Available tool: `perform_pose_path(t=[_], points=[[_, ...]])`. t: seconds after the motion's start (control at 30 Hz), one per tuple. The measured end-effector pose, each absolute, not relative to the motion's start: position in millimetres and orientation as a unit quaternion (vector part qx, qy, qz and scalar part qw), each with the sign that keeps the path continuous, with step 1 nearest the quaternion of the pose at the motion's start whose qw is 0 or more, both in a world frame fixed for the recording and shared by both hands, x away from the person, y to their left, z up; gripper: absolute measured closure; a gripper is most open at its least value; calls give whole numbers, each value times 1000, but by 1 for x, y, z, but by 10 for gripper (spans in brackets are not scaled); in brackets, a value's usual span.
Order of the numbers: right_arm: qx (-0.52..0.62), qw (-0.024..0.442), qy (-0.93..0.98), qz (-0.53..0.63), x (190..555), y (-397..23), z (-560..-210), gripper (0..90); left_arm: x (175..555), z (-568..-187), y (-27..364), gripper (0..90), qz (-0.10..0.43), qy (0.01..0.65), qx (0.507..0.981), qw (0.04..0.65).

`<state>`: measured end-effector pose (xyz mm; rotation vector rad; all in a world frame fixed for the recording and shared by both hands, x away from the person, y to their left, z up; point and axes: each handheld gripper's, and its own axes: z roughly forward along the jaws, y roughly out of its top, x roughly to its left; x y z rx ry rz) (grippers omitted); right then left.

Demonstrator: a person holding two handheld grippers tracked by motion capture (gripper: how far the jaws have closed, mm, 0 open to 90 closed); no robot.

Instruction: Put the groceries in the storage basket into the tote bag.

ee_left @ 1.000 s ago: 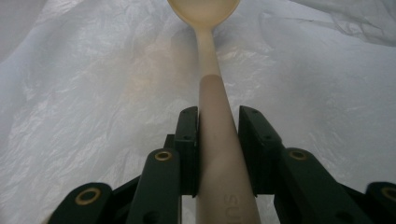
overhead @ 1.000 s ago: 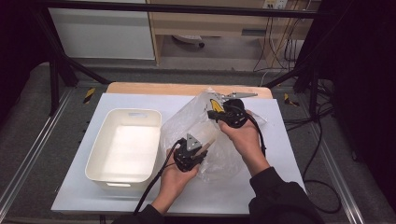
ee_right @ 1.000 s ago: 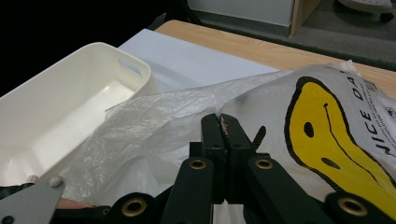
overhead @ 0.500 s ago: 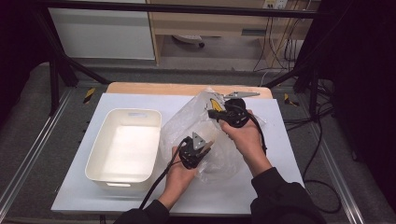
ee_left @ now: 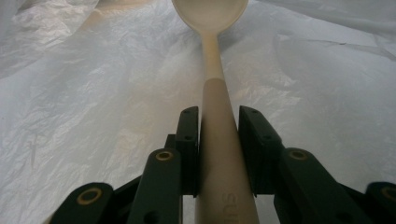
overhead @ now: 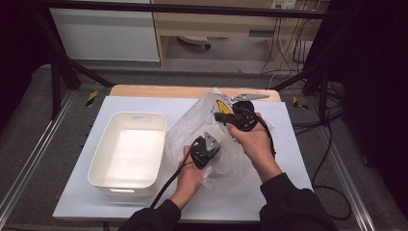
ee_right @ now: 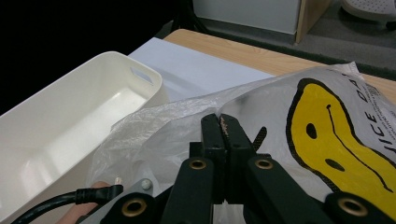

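A clear plastic bag (overhead: 190, 127) with a yellow smiley print (ee_right: 327, 121) lies crumpled on the white table mat, right of centre. My right gripper (overhead: 220, 116) (ee_right: 222, 120) is shut on the bag's film near the print and holds it up. My left gripper (overhead: 208, 147) reaches into the bag. In the left gripper view its jaws (ee_left: 217, 114) are shut on the handle of a cream spoon (ee_left: 215, 88). The spoon's bowl points away from me, with bag film all around it.
A white rectangular bin (overhead: 139, 117) (ee_right: 112, 55) stands open just left of the bag. The white mat (overhead: 288, 168) covers a wooden table whose far edge (overhead: 183, 90) shows. Black frame rails, cables and a dark floor surround the table.
My left hand has shifted a little to the right and farther into the bag with the spoon. The right hand and the bag's raised edge have stayed put.
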<state>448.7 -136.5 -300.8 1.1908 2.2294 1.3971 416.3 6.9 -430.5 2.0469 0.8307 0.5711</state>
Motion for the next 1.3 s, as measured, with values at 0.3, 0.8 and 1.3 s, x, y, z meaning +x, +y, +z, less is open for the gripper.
perform_pose_path(t=[0.3,0.8,1.3], points=[[406,126,765,483,447,-138,-298,900,429,-437,4,700,240,328,817,408],[404,126,768,482,447,-137,-297,900,438,-432,1,702,256,337,796,433],[406,123,771,476,449,-137,-300,900,456,-449,3,701,217,341,823,398]])
